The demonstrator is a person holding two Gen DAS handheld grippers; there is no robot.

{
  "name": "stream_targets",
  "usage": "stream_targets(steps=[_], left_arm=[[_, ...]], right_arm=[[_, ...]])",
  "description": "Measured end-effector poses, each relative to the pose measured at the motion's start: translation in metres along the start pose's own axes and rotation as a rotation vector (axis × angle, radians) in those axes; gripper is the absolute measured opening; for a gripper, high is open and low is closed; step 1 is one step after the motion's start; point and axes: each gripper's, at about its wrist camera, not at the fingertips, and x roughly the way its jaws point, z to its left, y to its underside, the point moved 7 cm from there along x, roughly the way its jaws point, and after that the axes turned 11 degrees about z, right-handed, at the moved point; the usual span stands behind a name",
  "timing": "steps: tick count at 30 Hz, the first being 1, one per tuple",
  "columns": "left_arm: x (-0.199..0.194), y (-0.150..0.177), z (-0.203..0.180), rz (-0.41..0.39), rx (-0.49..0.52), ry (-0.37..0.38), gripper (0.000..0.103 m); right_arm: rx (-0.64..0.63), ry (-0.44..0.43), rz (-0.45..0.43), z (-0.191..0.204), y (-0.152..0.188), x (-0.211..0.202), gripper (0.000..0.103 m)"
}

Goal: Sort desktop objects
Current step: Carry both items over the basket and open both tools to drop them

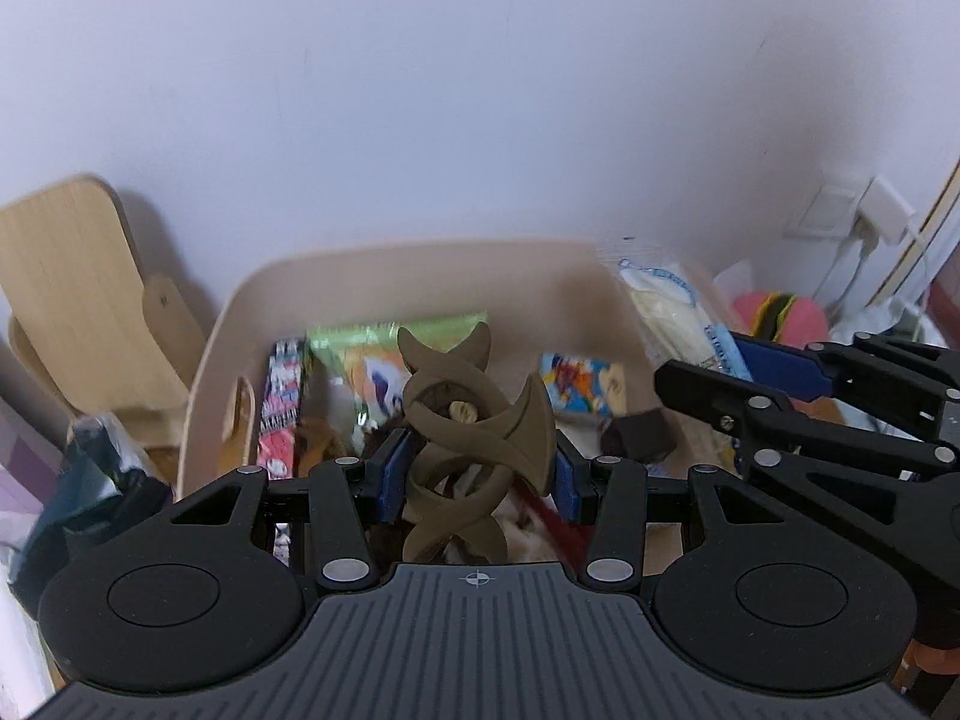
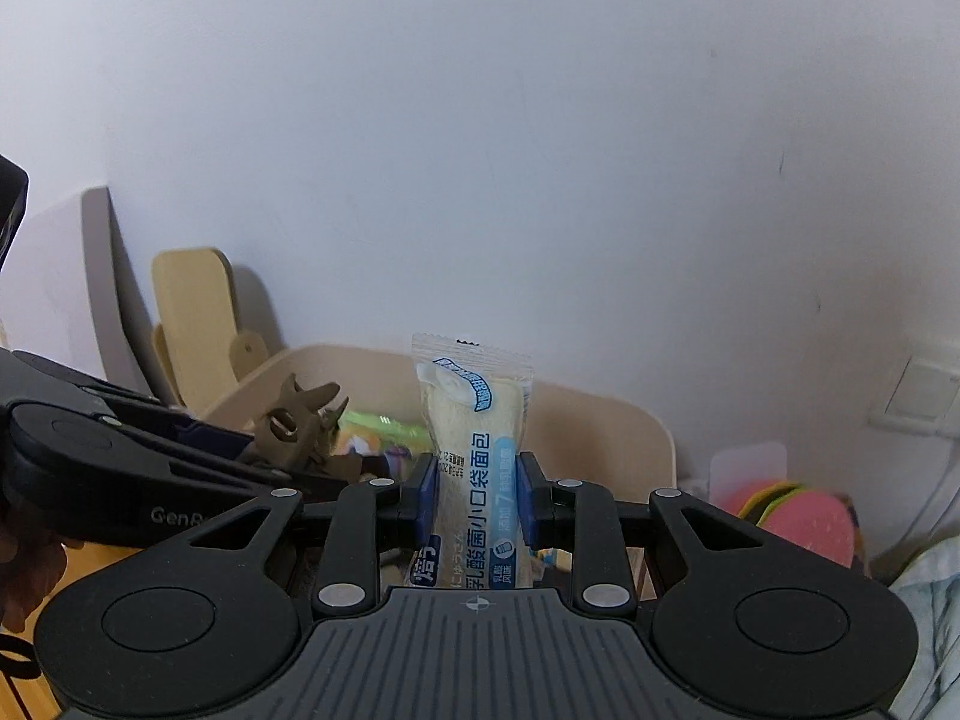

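Observation:
My left gripper (image 1: pixel 477 477) is shut on a brown twisted plastic toy (image 1: pixel 474 426) and holds it above a beige bin (image 1: pixel 384 264). The toy also shows in the right wrist view (image 2: pixel 300 420). My right gripper (image 2: pixel 474 498) is shut on a wrapped bread packet (image 2: pixel 471 438) with blue print, held upright over the same bin (image 2: pixel 606 420). In the left wrist view the right gripper (image 1: pixel 744 372) holds the bread packet (image 1: pixel 678 312) at the bin's right side. The bin holds several snack packets, among them a green one (image 1: pixel 384 354).
A wooden chair-shaped stand (image 1: pixel 78 300) leans against the white wall left of the bin. A dark bag (image 1: pixel 90 486) lies at the left. A pink and green plush (image 1: pixel 780 312) sits right of the bin. A wall socket with charger (image 1: pixel 864 216) is at the right.

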Motion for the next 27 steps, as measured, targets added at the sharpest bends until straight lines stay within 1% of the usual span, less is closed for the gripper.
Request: stream_targets(steps=[6, 10, 12, 14, 15, 17, 18, 20, 22, 23, 25, 27], left_arm=[[0.021, 0.008, 0.006, 0.050, -0.004, -0.009, 0.048], [0.022, 0.009, 0.004, 0.058, 0.007, -0.007, 0.048], [0.020, 0.008, 0.004, 0.059, 0.003, -0.011, 0.049], [0.016, 0.006, 0.005, 0.049, -0.005, -0.014, 0.058], [0.014, 0.004, 0.004, 0.040, -0.007, -0.020, 0.060], [0.007, 0.003, 0.004, 0.015, -0.008, -0.021, 0.067], [0.003, 0.003, 0.005, 0.002, -0.010, -0.015, 0.068], [-0.007, 0.003, 0.006, -0.037, -0.024, -0.015, 0.071], [-0.018, 0.002, 0.009, -0.072, -0.038, -0.016, 0.075], [-0.024, 0.003, 0.010, -0.087, -0.041, -0.017, 0.075], [-0.039, 0.005, 0.010, -0.114, -0.036, -0.028, 0.076], [-0.053, 0.008, 0.009, -0.125, -0.023, -0.038, 0.077]], right_arm=[[0.022, 0.001, 0.065, -0.008, 0.016, 0.023, 0.025], [0.037, -0.020, 0.107, -0.008, 0.025, 0.034, 0.025], [0.030, -0.010, 0.120, -0.003, 0.025, 0.040, 0.026], [0.043, -0.007, 0.125, -0.003, 0.024, 0.037, 0.042], [0.058, -0.009, 0.119, -0.004, 0.024, 0.035, 0.044], [0.077, -0.005, 0.104, -0.003, 0.020, 0.032, 0.055], [0.086, 0.003, 0.093, -0.005, 0.019, 0.028, 0.058], [0.107, 0.013, 0.070, -0.010, 0.018, 0.019, 0.070], [0.126, 0.019, 0.054, -0.013, 0.016, 0.011, 0.074], [0.135, 0.023, 0.048, -0.013, 0.015, 0.008, 0.078], [0.148, 0.026, 0.038, -0.013, 0.014, -0.002, 0.080], [0.152, 0.026, 0.033, -0.011, 0.014, -0.011, 0.086]])
